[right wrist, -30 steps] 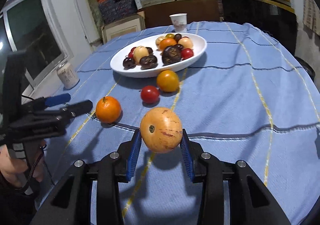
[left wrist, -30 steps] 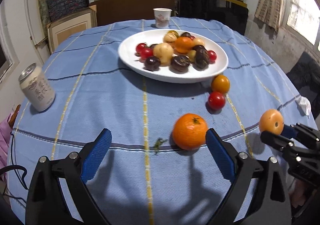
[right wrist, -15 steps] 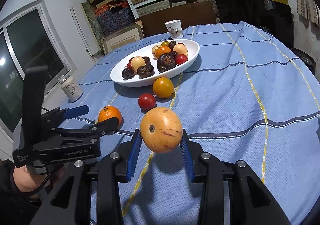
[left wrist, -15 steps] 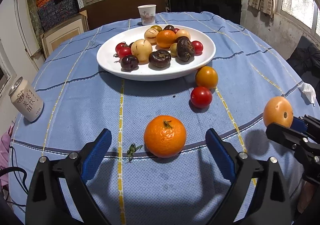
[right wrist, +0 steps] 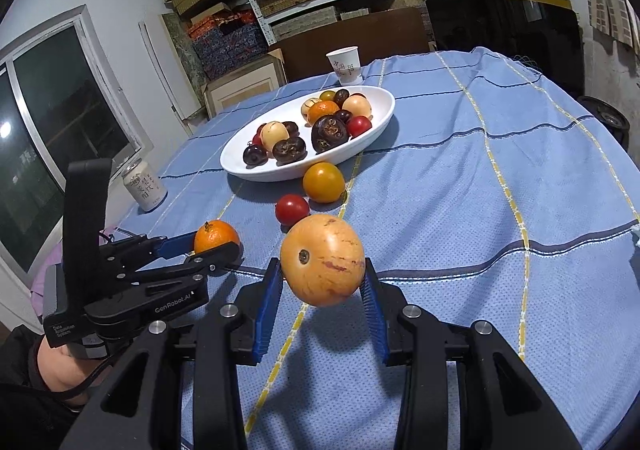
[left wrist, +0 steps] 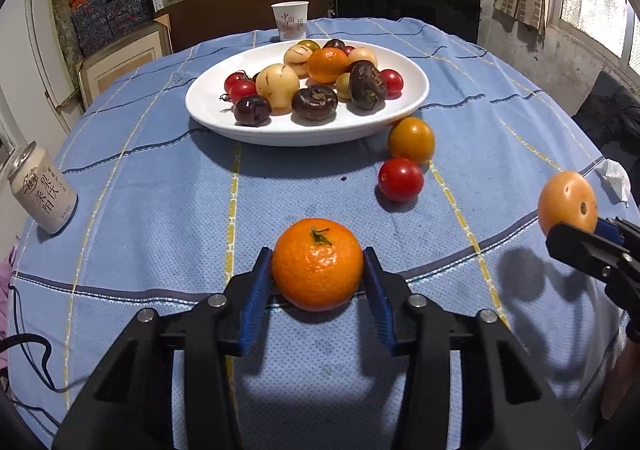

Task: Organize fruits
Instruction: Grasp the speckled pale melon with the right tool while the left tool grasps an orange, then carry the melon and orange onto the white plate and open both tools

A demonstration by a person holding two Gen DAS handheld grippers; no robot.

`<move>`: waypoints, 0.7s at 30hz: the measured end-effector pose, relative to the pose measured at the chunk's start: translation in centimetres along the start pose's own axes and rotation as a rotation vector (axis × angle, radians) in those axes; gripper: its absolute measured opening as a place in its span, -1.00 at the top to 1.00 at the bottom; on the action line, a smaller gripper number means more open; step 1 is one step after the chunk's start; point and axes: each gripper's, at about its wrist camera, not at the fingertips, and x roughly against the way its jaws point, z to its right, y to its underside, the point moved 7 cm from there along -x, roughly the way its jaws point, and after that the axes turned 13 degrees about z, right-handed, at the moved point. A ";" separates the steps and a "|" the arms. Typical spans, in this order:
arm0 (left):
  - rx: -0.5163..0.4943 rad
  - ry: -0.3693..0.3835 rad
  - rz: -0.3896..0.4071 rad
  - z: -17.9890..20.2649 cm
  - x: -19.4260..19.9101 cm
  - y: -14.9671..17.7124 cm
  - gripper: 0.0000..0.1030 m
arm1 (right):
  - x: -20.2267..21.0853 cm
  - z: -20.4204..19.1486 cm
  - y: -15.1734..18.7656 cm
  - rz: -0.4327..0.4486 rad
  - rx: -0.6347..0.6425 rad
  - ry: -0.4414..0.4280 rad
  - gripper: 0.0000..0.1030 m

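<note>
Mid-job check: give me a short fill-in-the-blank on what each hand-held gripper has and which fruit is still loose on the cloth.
1. The left hand-held gripper is closed on the ____.
2. The right hand-held gripper holds a yellow-orange fruit ____ the tablecloth.
3. The red tomato and orange tomato lie ____ the white plate.
4. The drink can stands on the plate's ____ side.

Missing words: mandarin; above; outside; left

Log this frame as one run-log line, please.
left gripper: shut on mandarin, on cloth | right gripper: shut on yellow-orange fruit, lifted | loose: red tomato, orange tomato | plate: part-filled
</note>
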 end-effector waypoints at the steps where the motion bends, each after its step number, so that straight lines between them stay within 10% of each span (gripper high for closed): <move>1: 0.005 0.003 0.003 -0.1 0.1 0.0 0.14 | 0.0 0.0 0.0 -0.001 -0.001 -0.001 0.23; 21: 0.073 0.045 0.082 -2.6 6.9 -1.0 0.15 | 0.1 -0.7 -0.1 -0.008 0.049 0.011 0.23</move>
